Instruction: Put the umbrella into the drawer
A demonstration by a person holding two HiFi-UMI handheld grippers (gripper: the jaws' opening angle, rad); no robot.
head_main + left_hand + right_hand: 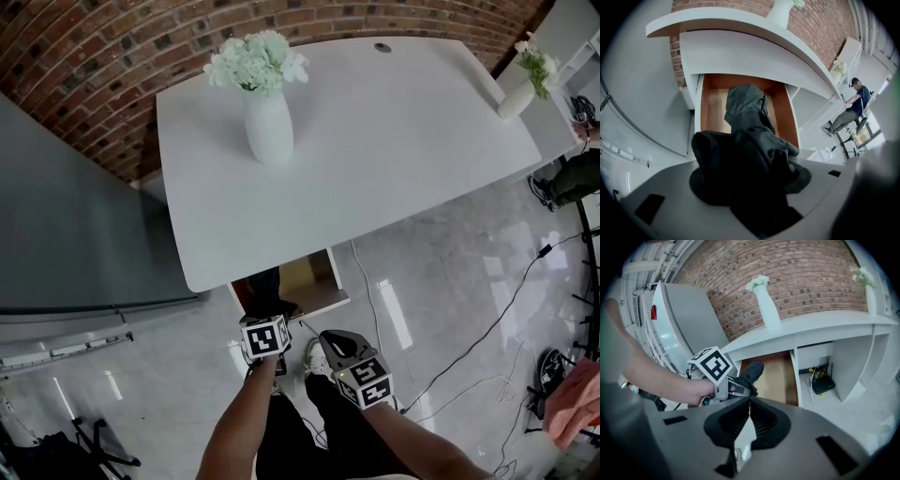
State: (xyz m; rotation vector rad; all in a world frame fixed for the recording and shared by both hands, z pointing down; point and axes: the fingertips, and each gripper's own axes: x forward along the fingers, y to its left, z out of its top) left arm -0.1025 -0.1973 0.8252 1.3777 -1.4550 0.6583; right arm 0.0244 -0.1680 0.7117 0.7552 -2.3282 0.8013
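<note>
A folded dark grey umbrella [746, 117] is clamped in my left gripper [750, 180], its jaws spread wide around the bunched fabric. Its free end hangs over the open wooden drawer [711, 105] under the white desk [375, 141]. In the head view the umbrella [267, 289] sits at the drawer's [317, 279] front edge, ahead of the left gripper [270, 323]. My right gripper [750, 401] is shut with nothing in it, just right of and behind the left gripper [736, 387]. From there the umbrella [752, 371] shows over the drawer [777, 376].
A white vase of flowers [269, 127] stands on the desk, with a second vase [517, 94] at its far right corner. A grey cabinet [66, 234] stands at left. Cables [487, 328] lie on the floor, a router [822, 383] sits under the desk, and a seated person [851, 110] is at right.
</note>
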